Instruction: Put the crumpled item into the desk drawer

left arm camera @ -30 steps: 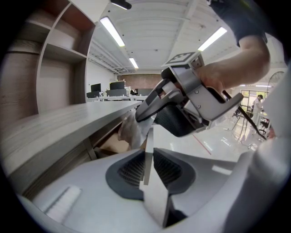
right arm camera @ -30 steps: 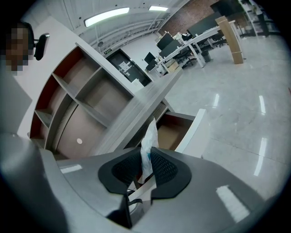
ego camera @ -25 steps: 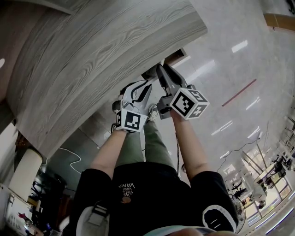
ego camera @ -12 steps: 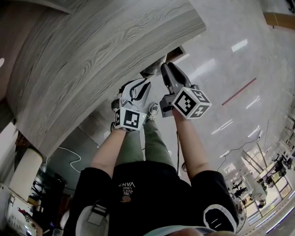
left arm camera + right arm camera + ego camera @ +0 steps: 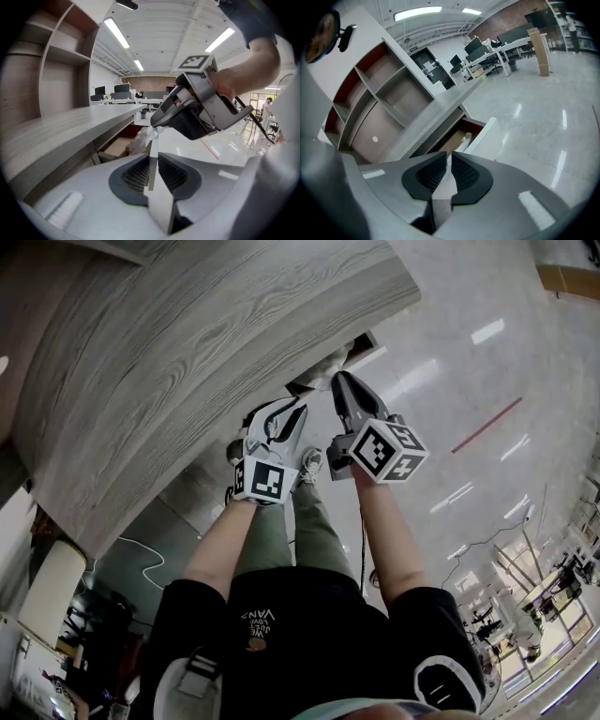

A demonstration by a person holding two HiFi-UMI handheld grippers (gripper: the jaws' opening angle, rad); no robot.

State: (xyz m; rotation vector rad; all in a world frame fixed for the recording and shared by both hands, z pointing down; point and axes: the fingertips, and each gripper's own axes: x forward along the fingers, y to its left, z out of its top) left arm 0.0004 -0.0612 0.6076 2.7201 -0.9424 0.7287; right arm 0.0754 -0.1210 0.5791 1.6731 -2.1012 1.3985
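The desk drawer (image 5: 487,136) stands pulled out under the grey wood desk (image 5: 187,362), and its brown inside (image 5: 115,147) shows. My right gripper (image 5: 337,379) is shut on the white crumpled item (image 5: 139,140), which hangs from its tips over the open drawer. In the right gripper view the item (image 5: 448,183) fills the gap between the jaws (image 5: 450,161). My left gripper (image 5: 153,157) sits just to the left, closed on a thin white panel that looks like the drawer front's edge. The right gripper (image 5: 157,123) crosses above it.
Open shelves (image 5: 384,89) rise behind the desk. Glossy pale floor (image 5: 469,399) spreads to the right of the drawer. The person's legs and shoes (image 5: 309,465) are below the grippers. Office desks and chairs (image 5: 506,47) stand far off.
The right gripper has edged forward toward the drawer opening with the crumpled item. The left gripper has stayed put.
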